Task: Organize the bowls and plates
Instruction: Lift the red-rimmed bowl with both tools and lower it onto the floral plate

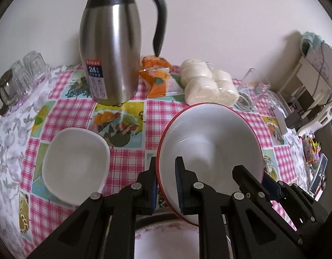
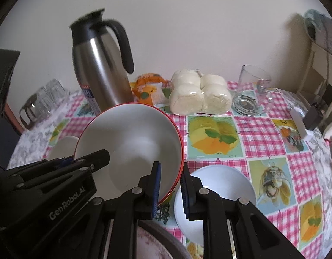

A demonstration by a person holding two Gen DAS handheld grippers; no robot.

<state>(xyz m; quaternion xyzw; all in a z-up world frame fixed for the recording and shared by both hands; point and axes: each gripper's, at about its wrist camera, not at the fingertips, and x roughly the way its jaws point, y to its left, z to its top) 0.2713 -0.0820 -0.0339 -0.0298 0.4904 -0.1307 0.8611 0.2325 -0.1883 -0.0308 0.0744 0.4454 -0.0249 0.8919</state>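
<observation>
The red-rimmed bowl [image 1: 209, 151] is held tilted above the table [image 1: 127, 159], open side toward the cameras, with both grippers on it. The left gripper [image 1: 166, 183] is clamped on the bowl's left rim, one pad inside and one outside. The right gripper [image 2: 170, 192] is clamped on the bowl's right rim in the same way.

Left of the red-rimmed bowl, a square white bowl [image 1: 76, 164] sits on the checked cloth. Right of it and nearer the right camera lies a round white bowl [image 2: 217, 192], apart from it. Just below the red-rimmed bowl, a dark-rimmed plate [image 1: 166, 239] shows between the gripper arms.

Behind the red-rimmed bowl stand a steel thermos jug [image 1: 110, 49], an orange packet [image 1: 159, 75] and wrapped white buns [image 1: 209, 84]. Upturned glasses [image 1: 25, 73] stand far left of it.
</observation>
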